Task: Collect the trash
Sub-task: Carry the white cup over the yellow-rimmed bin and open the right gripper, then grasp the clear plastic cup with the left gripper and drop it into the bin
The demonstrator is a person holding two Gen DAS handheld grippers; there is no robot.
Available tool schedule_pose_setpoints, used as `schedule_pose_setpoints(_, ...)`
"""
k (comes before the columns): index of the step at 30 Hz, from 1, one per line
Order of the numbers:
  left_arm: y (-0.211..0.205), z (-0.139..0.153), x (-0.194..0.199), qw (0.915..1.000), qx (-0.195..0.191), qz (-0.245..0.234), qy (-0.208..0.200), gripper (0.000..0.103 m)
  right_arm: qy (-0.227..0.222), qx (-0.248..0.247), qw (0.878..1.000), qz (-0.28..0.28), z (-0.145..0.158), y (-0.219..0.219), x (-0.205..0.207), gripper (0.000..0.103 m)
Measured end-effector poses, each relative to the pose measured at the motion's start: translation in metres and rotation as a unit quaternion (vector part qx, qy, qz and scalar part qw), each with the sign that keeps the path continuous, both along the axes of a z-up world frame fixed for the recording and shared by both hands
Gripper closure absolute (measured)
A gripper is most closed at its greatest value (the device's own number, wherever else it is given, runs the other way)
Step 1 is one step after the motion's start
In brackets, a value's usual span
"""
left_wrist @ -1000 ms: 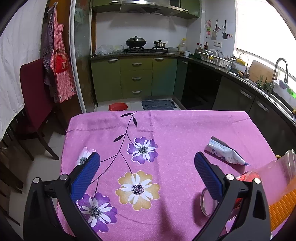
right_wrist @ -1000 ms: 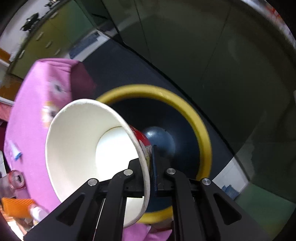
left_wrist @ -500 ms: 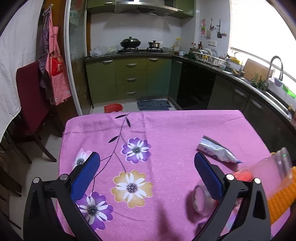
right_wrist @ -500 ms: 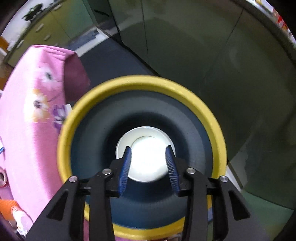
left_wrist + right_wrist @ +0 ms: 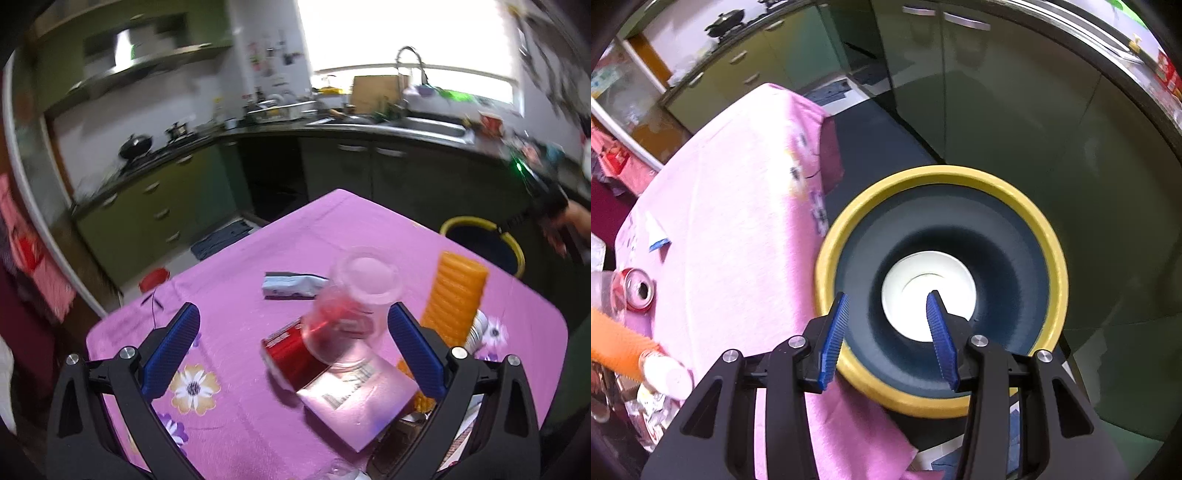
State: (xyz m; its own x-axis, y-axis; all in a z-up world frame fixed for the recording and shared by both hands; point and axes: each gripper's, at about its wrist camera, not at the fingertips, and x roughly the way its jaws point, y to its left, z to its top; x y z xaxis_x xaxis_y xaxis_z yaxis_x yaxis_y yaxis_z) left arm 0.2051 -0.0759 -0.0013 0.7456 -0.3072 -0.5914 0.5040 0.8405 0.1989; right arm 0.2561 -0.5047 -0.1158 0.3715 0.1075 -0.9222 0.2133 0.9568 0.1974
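One white paper cup lies at the bottom of the dark bin with the yellow rim, mouth up toward my right camera. My right gripper hangs above the bin opening, pointing steeply down; its blue-padded jaws stand apart with nothing between them, well clear of the cup below. The bin stands on the floor just beside the table corner, against the dark green cabinet doors.

On the table, the pink flowered cloth carries the remaining litter. I see a red drink can lying on its side, touching a clear plastic jar that tilts across it. A flattened blue-and-white wrapper lies just beyond the jar. An orange ribbed bottle with a white cap lies to the right of the jar, and a clear flat packet with printed label rests near the table edge, beneath the jar's base.

My left gripper hovers over this cluster, jaws spread wide; the can and jar sit in the gap as seen from its camera, but neither pad presses on anything. The left view is motion-blurred. A person's hand shows at the right edge, past the bin.
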Motion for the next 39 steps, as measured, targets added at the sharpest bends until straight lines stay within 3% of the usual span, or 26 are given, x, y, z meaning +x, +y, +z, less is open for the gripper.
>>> schedule_pose_setpoints(5,-0.024,-0.005,-0.003,0.9982,0.029,-0.052,-0.002,0.006,-0.003,0.010,1.000,0.006,0.000,0.005,-0.010,0.059)
schedule_pose_setpoints(9,-0.040,-0.015,0.009,0.9961,0.059,-0.066,0.001,0.006,-0.002,0.016,1.000,0.008,-0.005,0.007,-0.009,0.059)
schedule_pose_setpoints(18,-0.055,-0.034,0.030,0.9940,0.070,-0.081,0.021,0.007,0.006,0.025,1.000,0.015,-0.020,0.014,0.007,0.059)
schedule_pose_setpoints(20,-0.054,-0.034,0.031,0.9944,0.065,-0.080,0.020,0.012,0.007,0.027,0.999,0.017,-0.023,0.012,0.009,0.059)
schedule_pose_setpoints(24,-0.051,-0.033,0.040,0.9945,0.052,-0.078,0.046,0.043,0.006,0.030,0.999,0.018,-0.024,0.012,0.007,0.059)
schedule_pose_setpoints(32,-0.047,-0.022,0.030,0.9955,0.045,-0.079,0.030,0.044,-0.003,0.035,0.999,0.021,-0.018,0.012,-0.002,0.059)
schedule_pose_setpoints(39,-0.053,0.019,0.019,0.9963,0.029,-0.079,0.013,0.044,-0.032,0.042,0.998,0.019,-0.001,0.007,-0.014,0.059)
